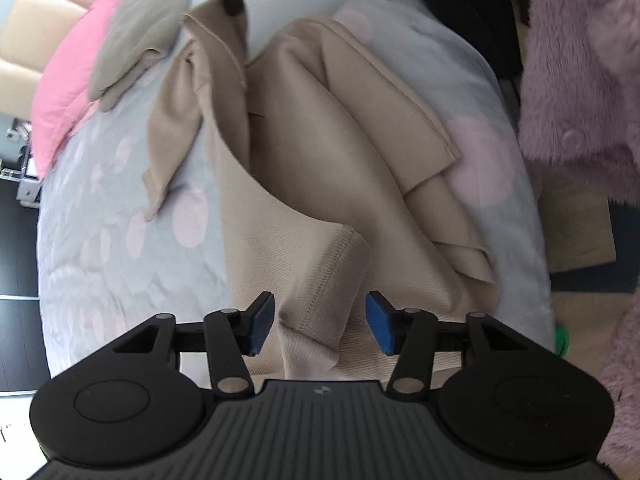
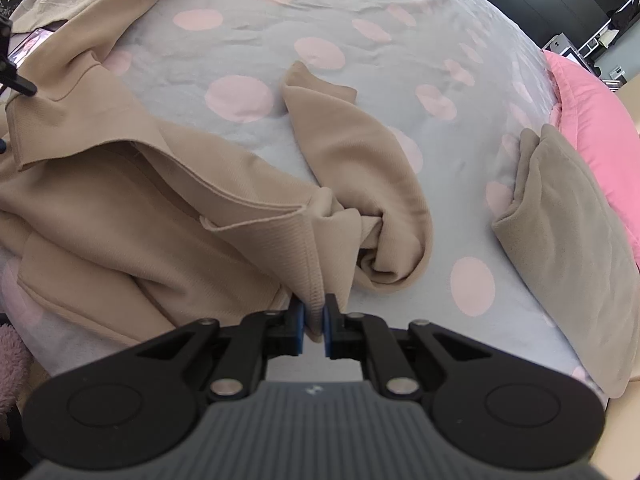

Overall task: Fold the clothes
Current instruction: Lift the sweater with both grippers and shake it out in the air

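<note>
Right gripper (image 2: 313, 322) clenching hemmed edge of beige ribbed knit garment (image 2: 132, 216), lying crumpled on grey pink-dotted bedspread (image 2: 360, 12). Left gripper (image 1: 320, 322) standing released, blue pads apart, hovering over garment fold.

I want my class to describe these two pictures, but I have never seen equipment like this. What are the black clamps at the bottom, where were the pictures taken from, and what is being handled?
Each picture comes from a camera mounted on a hand-held clamp, looking along its two blue-padded fingers. A person carries one in each hand. The left gripper stands open over a beige garment, gripping nothing. The right gripper is shut on a stitched edge of that garment. It lies crumpled on a grey bedcover with pink dots, near a folded grey-brown cloth and a pink pillow.
</note>
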### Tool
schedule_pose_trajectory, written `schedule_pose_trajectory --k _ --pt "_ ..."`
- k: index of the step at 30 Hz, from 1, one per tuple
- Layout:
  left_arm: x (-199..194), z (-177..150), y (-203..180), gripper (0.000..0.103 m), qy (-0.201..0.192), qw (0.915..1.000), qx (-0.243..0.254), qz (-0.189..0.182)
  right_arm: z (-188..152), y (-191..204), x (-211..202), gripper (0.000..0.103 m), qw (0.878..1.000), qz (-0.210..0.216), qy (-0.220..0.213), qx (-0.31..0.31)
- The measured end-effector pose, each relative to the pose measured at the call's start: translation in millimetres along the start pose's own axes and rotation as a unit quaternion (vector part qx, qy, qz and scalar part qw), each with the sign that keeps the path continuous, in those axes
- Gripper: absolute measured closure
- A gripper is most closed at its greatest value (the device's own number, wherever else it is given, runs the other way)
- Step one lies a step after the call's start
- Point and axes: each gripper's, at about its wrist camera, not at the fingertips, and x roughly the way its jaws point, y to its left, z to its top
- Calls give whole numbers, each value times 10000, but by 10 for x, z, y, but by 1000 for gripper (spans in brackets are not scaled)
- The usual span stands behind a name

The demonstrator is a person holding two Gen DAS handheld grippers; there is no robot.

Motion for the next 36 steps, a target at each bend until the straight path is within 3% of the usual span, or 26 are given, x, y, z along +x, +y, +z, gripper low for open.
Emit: schedule_pose_trajectory --k 5,6,8,10,12,15,18,20,24,30,36 --pt "68 -6 70 86 23 9998 -174 -8 -12 7 -22 93 10000 -24 -74 -30" --pt "46 -14 105 93 -6 9995 -317 4 -15 9 -27 93 9999 -30 -91 -36" --pt "2 -30 174 95 -62 9982 -602 28 -10 8 -76 93 9997 -96 -206 -49" --pt "-157 -138 396 96 -226 9895 -1421 124 -4 7 -132 93 9993 -173 -337 -61" --pt "-351 -289 665 97 -394 9713 -2332 230 27 -12 -269 93 9976 -318 -621 -14" --pt "-793 -616 1101 98 -642 9303 -3562 600 119 -50 -565 93 9907 -608 -1212 96" --pt "-1316 -858 1383 98 -1041 8887 -4358 972 257 -97 -969 93 9755 -982 -1939 332" --pt "-1672 -948 1470 98 -1345 8645 -4679 1250 313 -107 -1277 94 9590 -1294 -2473 489" --pt "-2320 -972 1447 98 -1898 8278 -4947 1844 316 -83 -1932 94 9200 -1751 -3412 801" --pt "-3242 -922 1028 98 -2663 7834 -4857 2820 -36 199 -2777 94 8623 -2272 -4437 889" --pt "-4115 -791 699 98 -3369 7466 -4595 3436 -416 501 -3479 94 7989 -2739 -5271 939"
